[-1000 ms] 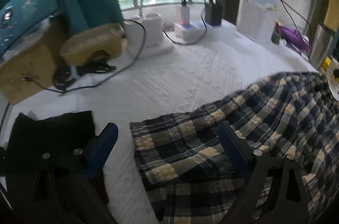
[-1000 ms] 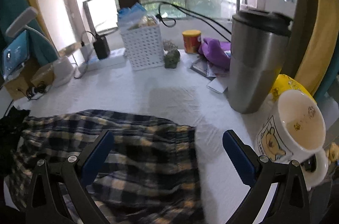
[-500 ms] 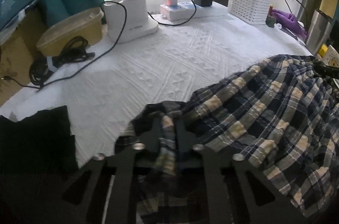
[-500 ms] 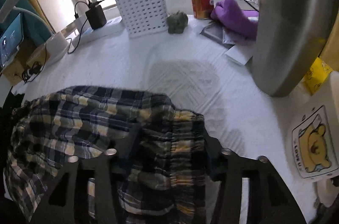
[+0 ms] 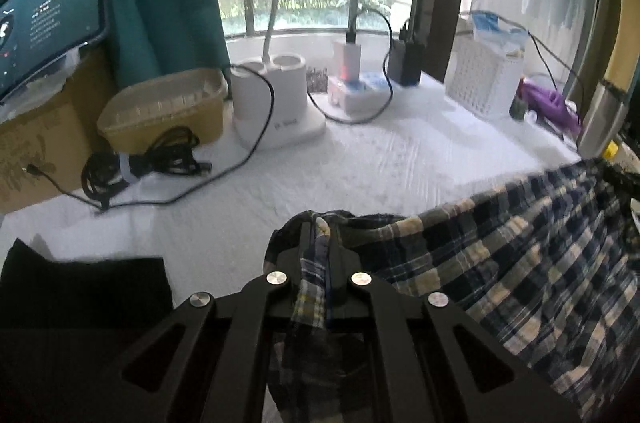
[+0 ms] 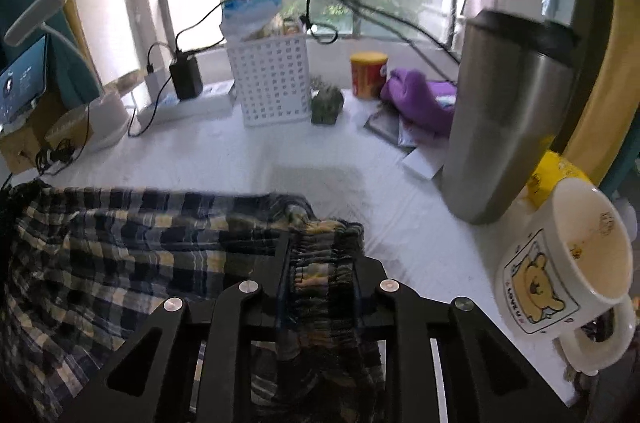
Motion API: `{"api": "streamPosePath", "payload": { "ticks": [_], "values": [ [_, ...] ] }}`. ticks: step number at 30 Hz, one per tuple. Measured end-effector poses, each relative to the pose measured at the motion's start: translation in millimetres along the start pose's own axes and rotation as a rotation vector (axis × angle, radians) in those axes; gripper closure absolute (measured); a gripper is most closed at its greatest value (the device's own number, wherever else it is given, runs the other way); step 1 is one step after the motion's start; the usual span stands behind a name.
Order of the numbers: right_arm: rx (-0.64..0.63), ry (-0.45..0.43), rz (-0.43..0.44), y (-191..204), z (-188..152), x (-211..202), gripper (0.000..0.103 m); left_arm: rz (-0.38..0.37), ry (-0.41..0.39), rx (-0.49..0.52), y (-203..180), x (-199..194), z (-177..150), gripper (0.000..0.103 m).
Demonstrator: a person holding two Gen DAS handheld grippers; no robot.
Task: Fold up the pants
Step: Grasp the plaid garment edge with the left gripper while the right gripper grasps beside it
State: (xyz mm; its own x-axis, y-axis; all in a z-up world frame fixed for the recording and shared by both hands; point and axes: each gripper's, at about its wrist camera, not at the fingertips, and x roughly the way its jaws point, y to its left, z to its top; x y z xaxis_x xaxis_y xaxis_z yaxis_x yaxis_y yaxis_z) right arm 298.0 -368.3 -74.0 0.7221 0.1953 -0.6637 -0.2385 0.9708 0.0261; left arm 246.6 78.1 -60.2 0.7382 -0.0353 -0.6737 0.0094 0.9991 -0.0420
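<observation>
Plaid pants point(image 5: 500, 263) — navy, cream and yellow check, bunched across the near part of a white-covered table point(image 5: 360, 159), one edge lifted off the cloth between the two tools.

Left gripper point(image 5: 320, 243) — jaws pressed fully together on a thin fold at the pants' end; fabric hangs down between the black fingers.

Right gripper point(image 6: 320, 243) — jaws have just been closing and now pinch the gathered elastic waistband point(image 6: 320, 263), a thick wad holding them slightly apart.

Black garment point(image 5: 80, 287) — flat on the table, left of the left gripper, apart from the pants.

Steel tumbler point(image 6: 508, 119) — upright, right of the waistband, not touching it.

Bear mug point(image 6: 560, 259) — at the near right edge, beside the tumbler.

White lattice basket point(image 6: 272, 79) — far side, by the window.

Coiled black cable point(image 5: 160, 155) — far left, against a tan lidded tub point(image 5: 164, 107).
</observation>
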Motion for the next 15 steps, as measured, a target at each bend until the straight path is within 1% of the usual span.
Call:
{"api": "streamPosePath", "payload": {
  "ticks": [5,11,15],
  "values": [
    [0.010,-0.046,-0.037,5,11,-6,0.079,-0.018,-0.044,-0.006,-1,-1,15,0.101],
    [0.002,-0.094,-0.085,11,29,-8,0.079,-0.034,-0.113,0.010,-2,-3,46,0.101],
    [0.004,-0.114,-0.102,13,43,-3,0.079,-0.030,-0.129,0.019,1,5,65,0.101]
  ]
}}
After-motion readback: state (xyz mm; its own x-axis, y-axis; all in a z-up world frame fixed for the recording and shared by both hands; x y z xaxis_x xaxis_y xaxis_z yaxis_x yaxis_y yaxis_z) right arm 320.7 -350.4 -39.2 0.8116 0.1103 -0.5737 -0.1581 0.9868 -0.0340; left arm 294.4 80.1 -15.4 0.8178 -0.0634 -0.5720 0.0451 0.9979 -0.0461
